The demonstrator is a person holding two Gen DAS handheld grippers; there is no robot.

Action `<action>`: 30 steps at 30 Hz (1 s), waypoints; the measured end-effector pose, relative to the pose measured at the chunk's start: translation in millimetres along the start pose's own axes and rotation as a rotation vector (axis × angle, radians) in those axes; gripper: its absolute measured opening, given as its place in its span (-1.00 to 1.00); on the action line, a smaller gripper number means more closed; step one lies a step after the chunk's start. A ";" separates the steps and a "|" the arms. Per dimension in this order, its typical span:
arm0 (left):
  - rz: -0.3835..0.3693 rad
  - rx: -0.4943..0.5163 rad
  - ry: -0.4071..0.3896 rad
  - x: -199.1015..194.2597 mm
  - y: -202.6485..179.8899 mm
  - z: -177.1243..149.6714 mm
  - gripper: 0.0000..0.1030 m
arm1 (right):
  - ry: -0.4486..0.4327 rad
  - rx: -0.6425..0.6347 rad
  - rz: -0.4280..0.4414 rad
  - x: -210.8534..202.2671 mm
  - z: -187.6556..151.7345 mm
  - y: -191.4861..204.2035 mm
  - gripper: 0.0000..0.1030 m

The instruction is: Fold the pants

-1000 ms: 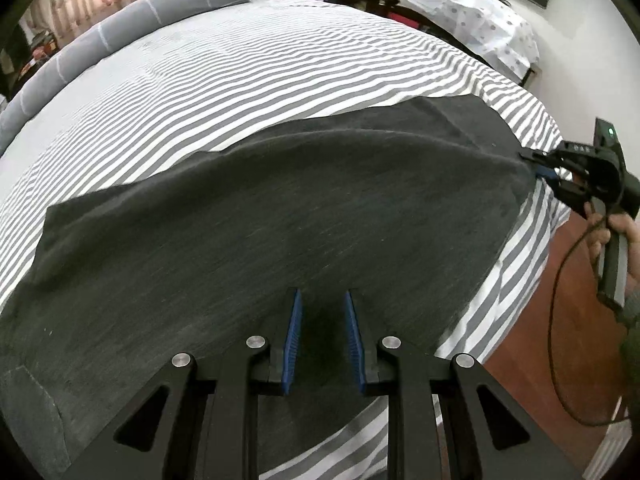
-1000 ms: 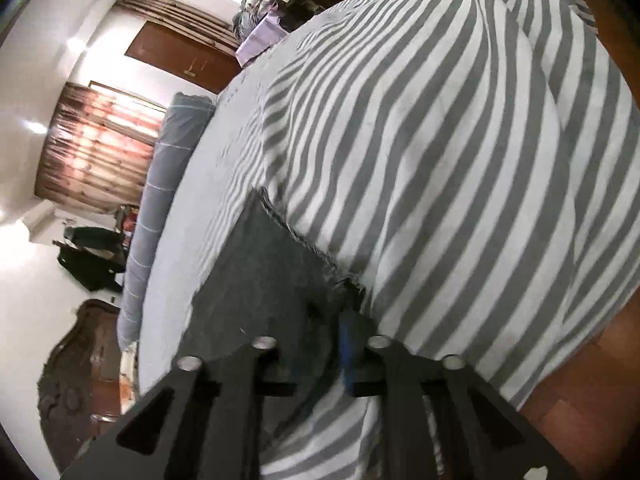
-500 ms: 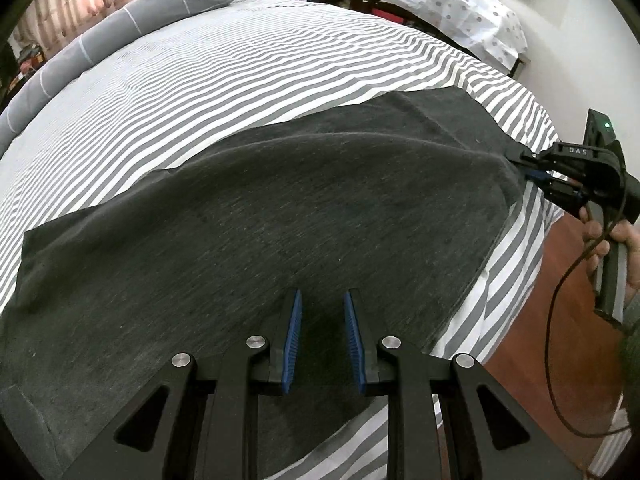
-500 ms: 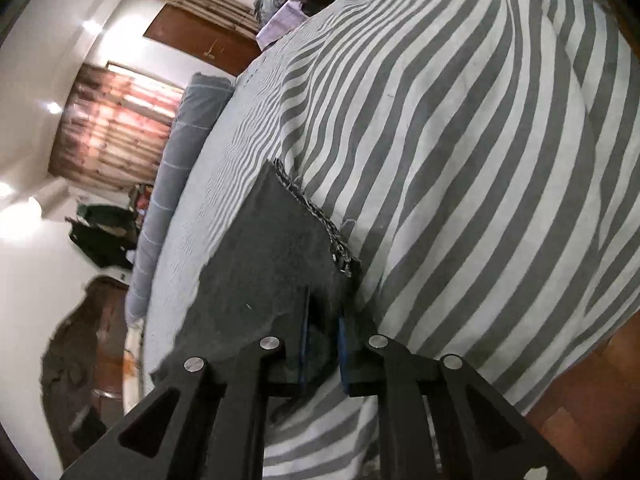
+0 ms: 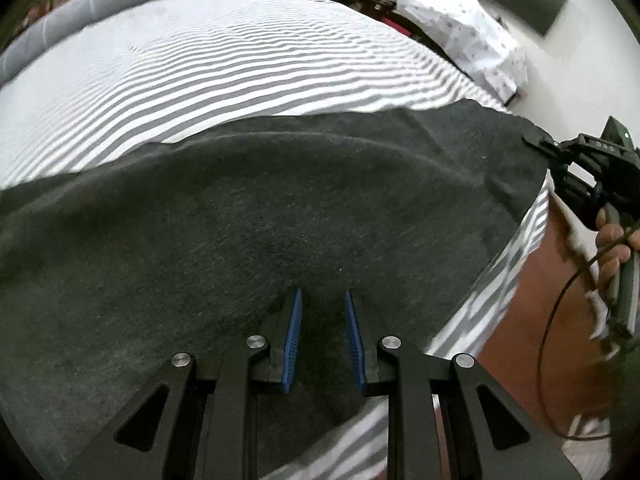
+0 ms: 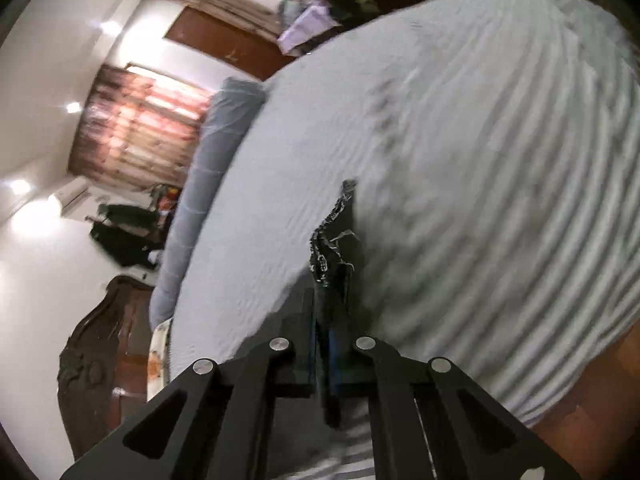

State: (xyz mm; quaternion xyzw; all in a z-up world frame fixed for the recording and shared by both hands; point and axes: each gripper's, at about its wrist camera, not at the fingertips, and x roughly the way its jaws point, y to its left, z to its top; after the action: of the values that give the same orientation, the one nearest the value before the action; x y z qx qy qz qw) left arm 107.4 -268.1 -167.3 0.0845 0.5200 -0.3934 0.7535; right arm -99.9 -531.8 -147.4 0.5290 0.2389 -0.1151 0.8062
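Observation:
Dark grey pants [image 5: 248, 216] lie spread across a grey-and-white striped bed [image 5: 224, 64]. My left gripper [image 5: 321, 300] hovers over the near part of the pants with its blue pads apart and nothing between them. My right gripper [image 6: 322, 320] is shut on the frayed hem of the pants [image 6: 332, 236] and holds it raised off the bed. In the left wrist view the right gripper [image 5: 560, 160] shows at the far right, clamped on the pant corner at the bed's edge.
A grey bolster [image 5: 100, 4] lies along the bed's far side. A spotted white cloth [image 5: 460, 28] covers furniture behind the bed. Brown floor [image 5: 532, 320] lies to the right of the bed edge. A curtained window [image 6: 136, 120] and a dark wooden headboard [image 6: 104, 340] are beyond.
My right gripper has lifted the hem up and swung it inward over the bed, so the cloth now stands edge-on. My left gripper has moved forward over the pants, still open.

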 end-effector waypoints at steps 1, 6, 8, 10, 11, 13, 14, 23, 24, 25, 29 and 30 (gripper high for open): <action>-0.003 -0.023 -0.006 -4.8 4.5 0.1 -0.54 | 0.005 -0.029 0.002 1.4 -0.4 13.4 -0.89; -0.005 -0.089 -0.079 -44.9 38.6 -4.0 -0.54 | 0.080 -0.174 0.058 29.7 -17.5 94.1 -0.89; -0.014 -0.134 -0.109 -66.1 60.8 -8.2 -0.54 | 0.121 -0.216 0.078 45.8 -28.4 119.0 -0.89; -0.021 -0.173 -0.135 -84.2 81.4 -13.3 -0.54 | 0.176 -0.259 0.102 69.0 -47.3 147.1 -0.89; -0.020 -0.185 -0.140 -89.2 88.5 -14.1 -0.54 | 0.211 -0.284 0.110 83.2 -58.6 161.3 -0.89; -0.016 -0.222 -0.162 -107.3 111.5 -21.9 -0.54 | 0.260 -0.322 0.121 106.2 -77.0 182.0 -0.89; -0.011 -0.235 -0.168 -113.5 119.8 -25.4 -0.53 | 0.296 -0.343 0.129 120.2 -90.5 193.6 -0.89; -0.052 -0.384 -0.208 -151.3 186.8 -60.5 -0.47 | 0.505 -0.497 0.116 189.3 -202.0 239.4 -0.88; -0.070 -0.394 -0.204 -151.3 189.6 -62.1 -0.47 | 0.522 -0.502 0.118 192.6 -210.6 239.4 -0.88; -0.096 -0.399 -0.195 -150.4 192.0 -64.4 -0.46 | 0.542 -0.510 0.122 195.8 -220.3 238.8 -0.88; -0.212 -0.432 -0.161 -143.5 199.2 -63.7 -0.42 | 0.558 -0.580 0.109 194.8 -240.3 240.8 -0.88; -0.250 -0.452 -0.156 -141.6 204.3 -62.8 -0.39 | 0.560 -0.598 0.103 193.2 -243.0 241.2 -0.88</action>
State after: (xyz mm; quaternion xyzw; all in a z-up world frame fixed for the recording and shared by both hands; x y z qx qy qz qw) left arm 180.2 -24.8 -132.4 -0.1813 0.5416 -0.3624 0.7365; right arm 107.8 -198.5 -132.2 0.2935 0.4449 0.1483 0.8330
